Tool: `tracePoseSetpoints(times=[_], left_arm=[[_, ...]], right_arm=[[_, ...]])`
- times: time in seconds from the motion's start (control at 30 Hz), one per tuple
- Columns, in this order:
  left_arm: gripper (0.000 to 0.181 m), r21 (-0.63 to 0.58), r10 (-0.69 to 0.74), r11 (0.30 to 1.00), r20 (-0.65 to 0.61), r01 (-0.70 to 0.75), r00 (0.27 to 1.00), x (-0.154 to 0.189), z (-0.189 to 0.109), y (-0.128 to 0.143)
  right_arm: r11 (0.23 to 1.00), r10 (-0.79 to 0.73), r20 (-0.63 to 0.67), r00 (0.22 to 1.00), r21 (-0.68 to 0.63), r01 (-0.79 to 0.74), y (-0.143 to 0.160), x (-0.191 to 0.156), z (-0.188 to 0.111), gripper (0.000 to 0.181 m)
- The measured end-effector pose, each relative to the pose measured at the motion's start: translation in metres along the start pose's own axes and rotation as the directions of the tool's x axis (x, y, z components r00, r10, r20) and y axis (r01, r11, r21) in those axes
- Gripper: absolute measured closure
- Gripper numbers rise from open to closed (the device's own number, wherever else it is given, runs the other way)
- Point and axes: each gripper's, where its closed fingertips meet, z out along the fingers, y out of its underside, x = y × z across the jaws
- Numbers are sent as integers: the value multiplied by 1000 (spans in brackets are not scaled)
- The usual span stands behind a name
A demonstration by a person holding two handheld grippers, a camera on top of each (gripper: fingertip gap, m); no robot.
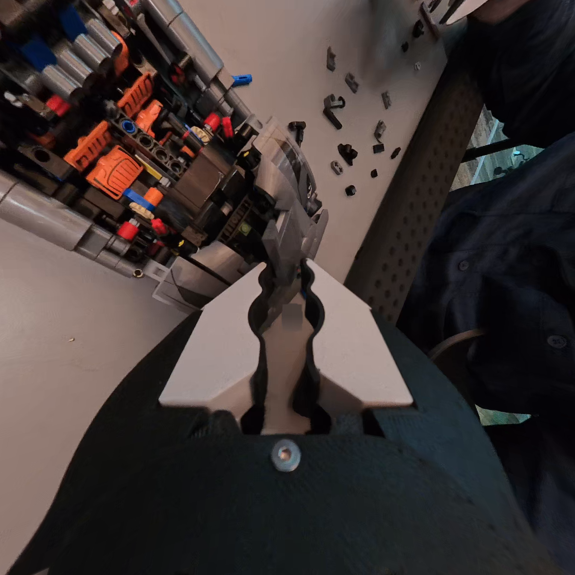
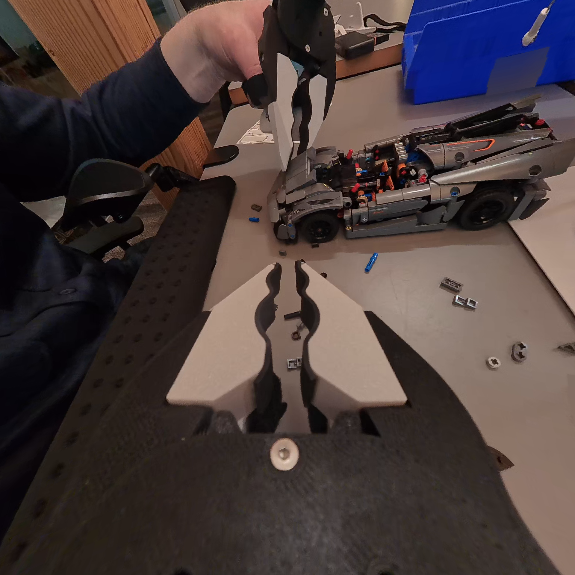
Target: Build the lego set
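A grey Lego car (image 2: 404,193) with orange, red and blue inner parts stands on the grey table (image 2: 404,326). It fills the upper left of the left wrist view (image 1: 140,149). My left gripper (image 1: 286,270) is shut on the car's grey front hood panel (image 1: 280,249). In the right wrist view it comes down from above onto the hood (image 2: 303,174), with the left gripper (image 2: 292,155) held by a hand. My right gripper (image 2: 287,264) hovers over the table in front of the car's nose, its jaws a narrow gap apart with nothing between them.
Loose pieces lie on the table: a blue pin (image 2: 371,262), grey plates (image 2: 451,284), a black pin (image 2: 291,315) and dark bits (image 1: 347,152). A black perforated board (image 2: 174,280) runs along the table's left edge. A blue bin (image 2: 485,46) stands behind the car. My hands' fingertips stand some 20 cm from each other.
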Motion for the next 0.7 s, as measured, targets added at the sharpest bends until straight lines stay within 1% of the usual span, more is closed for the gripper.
tracePoseSetpoints(times=[0.07,0.23,0.37,0.47,0.53,0.6,0.7], left_arm=[[167,8,-4,1000,5,4,1000,-1,0,0],[156,32,-2,999,26,1,1000,2,-5,0],[155,20,5,1000,57,-6,998,3,-4,2],[150,26,18,999,94,-21,995,3,-9,3],[150,45,28,998,120,-33,992,1,-15,4],[151,64,19,998,104,-26,994,2,-18,5],[145,73,20,997,110,-28,994,2,-20,10]], right_arm=[[1000,-2,2,1000,1,2,0,-1,0,175],[1000,-6,-1,1000,9,6,-2,-1,-1,176],[1000,-10,0,1000,9,10,-3,-1,-2,176],[1000,-17,-9,1000,11,17,-4,-1,-3,175],[1000,-19,-15,1000,16,19,-5,0,-5,175],[1000,-22,-18,1000,20,22,-6,0,-6,175],[999,-31,-26,999,13,32,-6,0,-6,175]])
